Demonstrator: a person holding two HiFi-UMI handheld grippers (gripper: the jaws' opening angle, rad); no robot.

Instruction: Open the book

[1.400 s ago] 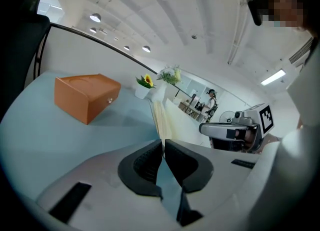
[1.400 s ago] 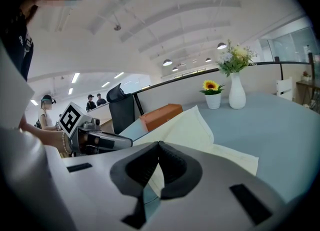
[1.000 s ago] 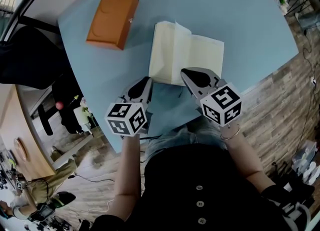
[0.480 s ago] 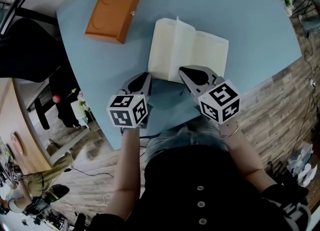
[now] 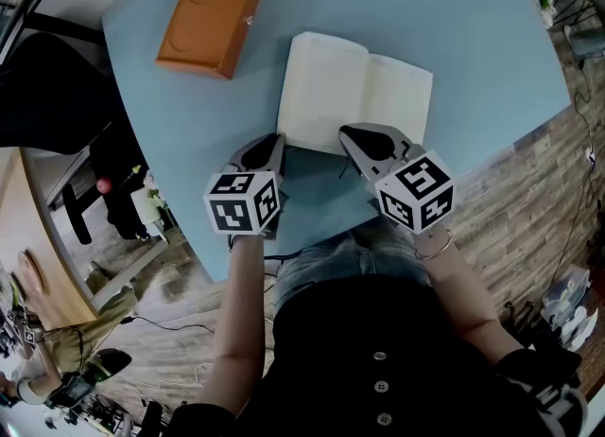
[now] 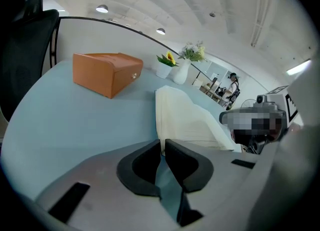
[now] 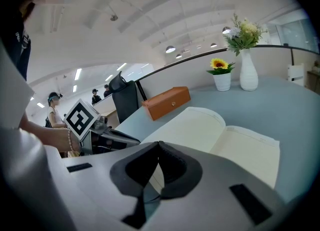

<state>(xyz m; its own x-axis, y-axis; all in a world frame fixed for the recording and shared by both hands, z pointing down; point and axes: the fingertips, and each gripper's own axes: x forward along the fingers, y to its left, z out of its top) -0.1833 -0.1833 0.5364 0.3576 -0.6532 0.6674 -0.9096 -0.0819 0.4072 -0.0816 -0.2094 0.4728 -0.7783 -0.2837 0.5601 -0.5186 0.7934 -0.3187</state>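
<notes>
The book [image 5: 354, 95] lies open and flat on the blue table [image 5: 454, 28], with cream blank pages on both sides of the spine. My left gripper [image 5: 272, 142] is shut with nothing in it, its tips just off the book's near left corner. In the left gripper view the jaws [image 6: 163, 145] stand almost together in front of the pages [image 6: 182, 115]. My right gripper [image 5: 348, 132] is also shut and holds nothing, resting over the near edge of the book [image 7: 225, 140] close to the spine; its tips [image 7: 158, 145] meet.
An orange box [image 5: 211, 17] lies at the far left of the table, also seen as the orange box [image 6: 105, 72]. Two white vases with flowers [image 7: 245, 70] stand at the far edge. The table's near edge runs just behind both grippers.
The pages that stood up at the spine have settled flat. My left gripper has sunk slightly and drawn back from the book's corner. The right gripper has stayed put.
</notes>
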